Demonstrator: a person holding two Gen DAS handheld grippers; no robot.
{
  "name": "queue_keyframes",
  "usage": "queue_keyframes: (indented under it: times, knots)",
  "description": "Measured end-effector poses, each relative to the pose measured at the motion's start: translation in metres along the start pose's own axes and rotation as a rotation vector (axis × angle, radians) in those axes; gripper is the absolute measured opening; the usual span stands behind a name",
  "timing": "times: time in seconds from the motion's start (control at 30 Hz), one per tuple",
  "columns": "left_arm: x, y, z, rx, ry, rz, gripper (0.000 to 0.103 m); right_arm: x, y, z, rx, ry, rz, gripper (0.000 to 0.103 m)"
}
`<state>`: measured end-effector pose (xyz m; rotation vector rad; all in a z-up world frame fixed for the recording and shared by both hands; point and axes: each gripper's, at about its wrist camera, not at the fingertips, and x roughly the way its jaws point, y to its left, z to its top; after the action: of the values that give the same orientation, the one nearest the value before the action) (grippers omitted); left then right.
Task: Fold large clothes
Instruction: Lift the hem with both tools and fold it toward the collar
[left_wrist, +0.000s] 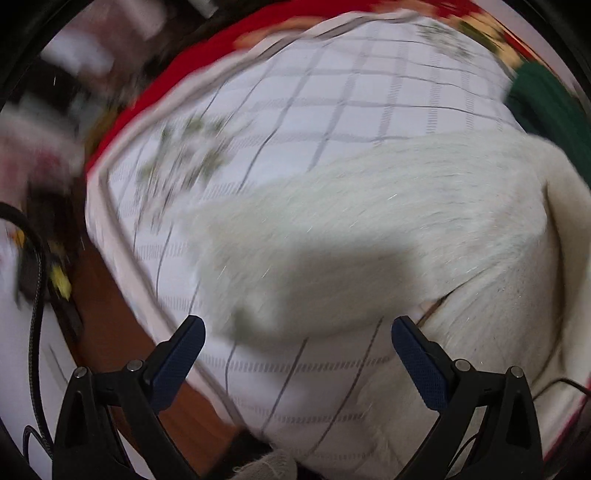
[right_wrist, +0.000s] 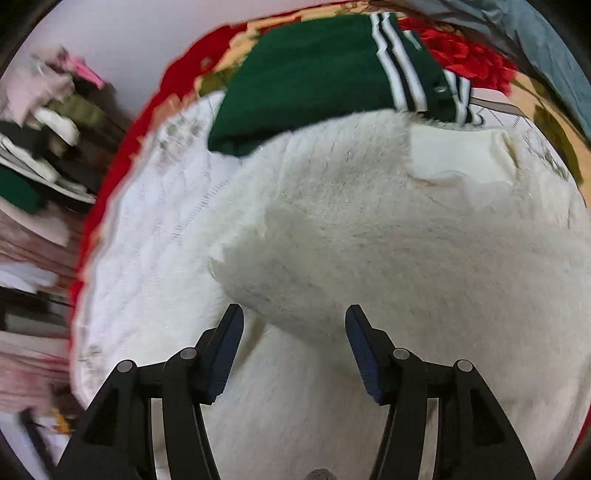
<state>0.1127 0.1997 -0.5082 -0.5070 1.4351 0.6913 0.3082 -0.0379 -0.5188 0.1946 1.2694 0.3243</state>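
A large fluffy white garment (right_wrist: 369, 229) lies spread on a white checked quilt (left_wrist: 332, 92). In the left wrist view the garment (left_wrist: 369, 221) fills the right half, with a sleeve-like part reaching left. My left gripper (left_wrist: 297, 328) is open and empty, hovering over the garment's near edge. My right gripper (right_wrist: 293, 317) is open and empty, above a folded flap of the white garment. A dark green garment with white stripes (right_wrist: 314, 74) lies beyond it, partly under its far edge.
The quilt (right_wrist: 147, 229) lies on a red patterned blanket (right_wrist: 472, 51). A brown floor strip (left_wrist: 110, 314) and black cables (left_wrist: 37, 295) lie left of the bed. Stacked clothes (right_wrist: 37, 147) fill shelves at the left. A grey cloth (right_wrist: 535, 48) lies at the far right.
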Motion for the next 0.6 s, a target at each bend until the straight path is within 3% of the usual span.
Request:
queue_keyframes:
  times: [0.17, 0.3, 0.4, 0.43, 0.5, 0.6]
  knots:
    - [0.043, 0.048, -0.019, -0.277, 0.161, -0.182, 0.103, -0.039, -0.031, -0.016, 0.103, 0.013, 0.023, 0.060]
    - [0.084, 0.068, -0.020, -0.506, 0.207, -0.343, 0.097, -0.046, -0.053, -0.021, 0.152, 0.043, 0.016, 0.060]
    - [0.098, 0.081, -0.007, -0.615, 0.134, -0.359, 0.071, -0.032, -0.059, -0.015, 0.182, 0.065, 0.020, 0.060]
    - [0.099, 0.085, 0.000, -0.634, 0.097, -0.347, 0.045, -0.030, -0.057, -0.018, 0.184, 0.070, 0.019, 0.060]
    - [0.097, 0.095, 0.018, -0.630, 0.025, -0.338, 0.016, -0.025, -0.054, -0.022, 0.183, 0.076, 0.004, 0.060]
    - [0.087, 0.115, 0.061, -0.612, -0.119, -0.333, 0.015, -0.018, -0.046, -0.024, 0.171, 0.077, -0.056, 0.060]
